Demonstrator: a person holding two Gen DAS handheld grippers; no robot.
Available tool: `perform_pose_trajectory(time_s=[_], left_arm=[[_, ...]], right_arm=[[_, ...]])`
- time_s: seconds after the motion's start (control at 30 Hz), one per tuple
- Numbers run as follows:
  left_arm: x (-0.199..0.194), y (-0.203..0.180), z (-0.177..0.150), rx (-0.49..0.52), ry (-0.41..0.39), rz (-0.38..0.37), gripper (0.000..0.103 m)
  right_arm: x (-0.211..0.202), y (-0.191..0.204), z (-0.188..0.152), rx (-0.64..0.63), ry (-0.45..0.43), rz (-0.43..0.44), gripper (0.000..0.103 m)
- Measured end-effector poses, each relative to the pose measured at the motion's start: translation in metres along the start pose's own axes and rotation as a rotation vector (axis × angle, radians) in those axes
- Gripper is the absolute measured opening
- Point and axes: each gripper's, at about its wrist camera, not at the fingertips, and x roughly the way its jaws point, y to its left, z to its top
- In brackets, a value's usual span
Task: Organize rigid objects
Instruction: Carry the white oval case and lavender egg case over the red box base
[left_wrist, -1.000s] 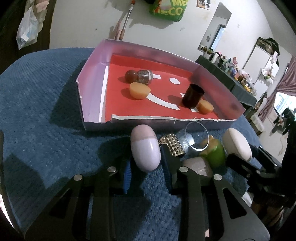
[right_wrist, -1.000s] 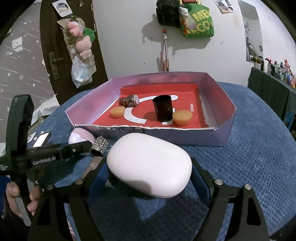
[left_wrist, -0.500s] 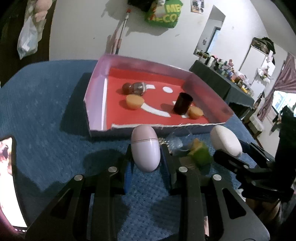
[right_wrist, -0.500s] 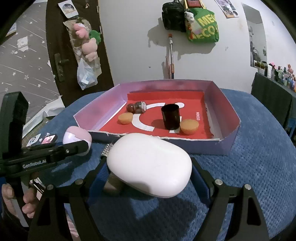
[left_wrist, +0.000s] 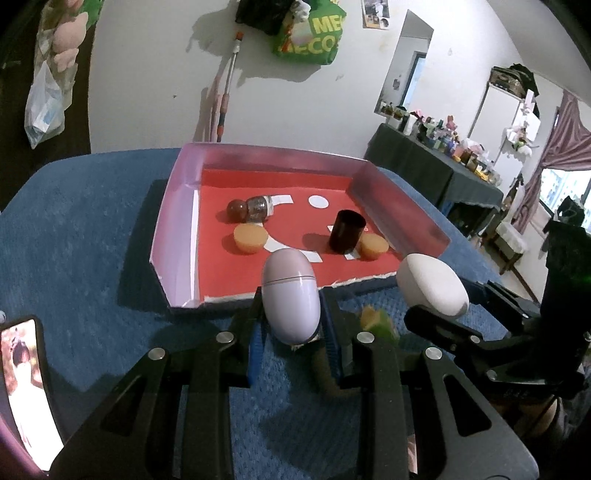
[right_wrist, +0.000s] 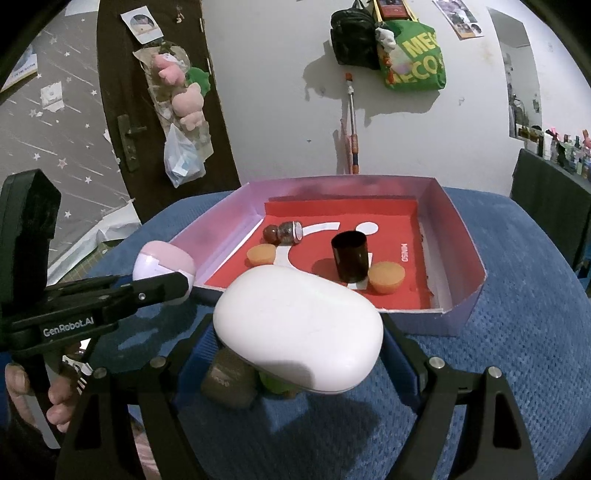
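My left gripper (left_wrist: 291, 314) is shut on a lilac egg-shaped case (left_wrist: 290, 294), held above the blue cloth just short of the tray's near edge. My right gripper (right_wrist: 301, 339) is shut on a white oval case (right_wrist: 299, 326), also lifted, in front of the pink-walled tray (right_wrist: 463, 258). On the tray's red floor (left_wrist: 291, 192) lie a small brown bottle (left_wrist: 251, 209) on its side, two tan round pieces (left_wrist: 250, 238) (left_wrist: 374, 246) and an upright dark cup (left_wrist: 346, 236). The lilac egg case (right_wrist: 162, 264) also shows in the right wrist view.
On the blue cloth under the grippers lie a green item (left_wrist: 376, 321) and a grey-brown block (right_wrist: 229, 380). A phone (left_wrist: 26, 391) rests at the left edge. A person's hand (right_wrist: 33, 398) grips the left tool. A door, hanging bags and a cluttered side table stand behind.
Both grippers have risen and moved toward the tray with their cases. The studded item and glass ring on the cloth have dropped out of sight beneath them.
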Motion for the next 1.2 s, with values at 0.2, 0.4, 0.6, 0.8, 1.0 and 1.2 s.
perform_pose_trajectory(time_s=[0.2, 0.4, 0.6, 0.8, 1.0, 1.2], left_arm=[[0.002, -0.002, 0.006, 0.008, 0.000, -0.005, 0.026], [0.011, -0.001, 0.013, 0.008, 0.021, -0.010, 0.026], [0.022, 0.002, 0.018, 0.005, 0.054, -0.014, 0.026], [0.033, 0.004, 0.022, 0.000, 0.083, -0.016, 0.026], [0.047, 0.009, 0.024, -0.009, 0.110, -0.007, 0.026], [0.059, 0.017, 0.024, -0.027, 0.137, -0.001, 0.026]], right_arm=[[0.003, -0.002, 0.010, -0.003, 0.002, 0.013, 0.085], [0.010, -0.005, 0.022, -0.002, 0.018, 0.037, 0.085], [0.025, -0.016, 0.035, 0.027, 0.059, 0.067, 0.085], [0.038, -0.021, 0.044, 0.024, 0.087, 0.062, 0.085], [0.054, -0.024, 0.049, 0.022, 0.127, 0.067, 0.085], [0.070, -0.031, 0.051, 0.040, 0.168, 0.069, 0.085]])
